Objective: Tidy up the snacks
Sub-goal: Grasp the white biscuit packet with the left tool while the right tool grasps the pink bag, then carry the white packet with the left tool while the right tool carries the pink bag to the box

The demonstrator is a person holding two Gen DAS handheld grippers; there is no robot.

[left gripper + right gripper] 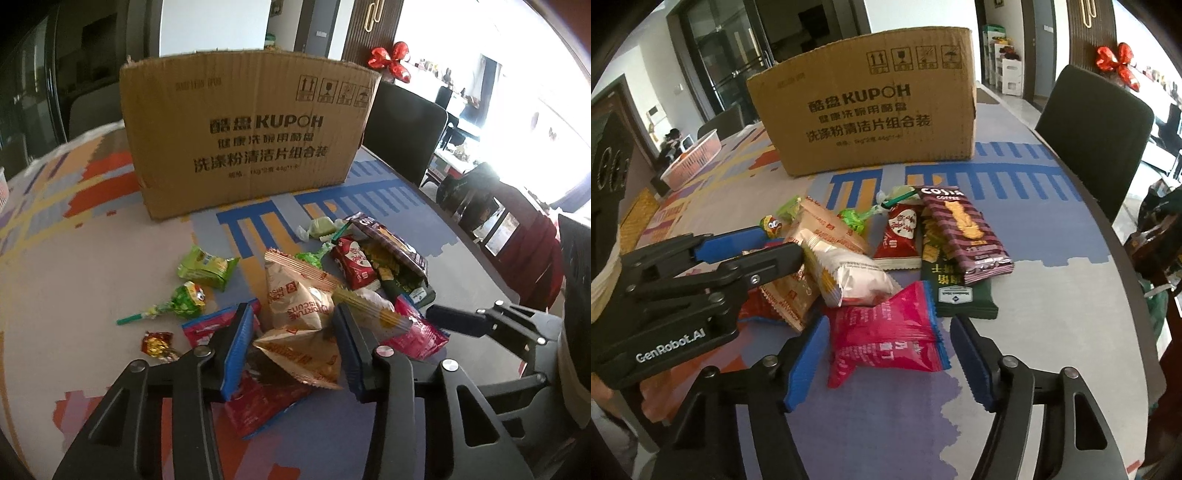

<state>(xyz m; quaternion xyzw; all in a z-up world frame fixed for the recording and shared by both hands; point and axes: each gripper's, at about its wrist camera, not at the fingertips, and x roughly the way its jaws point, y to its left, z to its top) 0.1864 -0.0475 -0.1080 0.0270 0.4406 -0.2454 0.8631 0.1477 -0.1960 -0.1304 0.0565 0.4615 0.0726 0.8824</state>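
Toward the table's (1052, 280) near edge, a heap of snacks lies on the patterned cloth, with a KUPOH cardboard box (251, 133) standing upright behind it nearer the far edge. The left gripper (291, 339) has its 2 blue-padded fingers (240, 343) spread on either side of a beige biscuit packet (295, 354), which sits between them on top of a red wrapper; whether the pads touch it cannot be told. The right gripper (886, 354) is spread wide around a pink snack packet (886, 336), its pads apart from the packet. Farther back lie a Costa Coffee biscuit pack (964, 232) over a dark green pack (960, 291). 2 green lollipops (177, 302) lie left of the heap.
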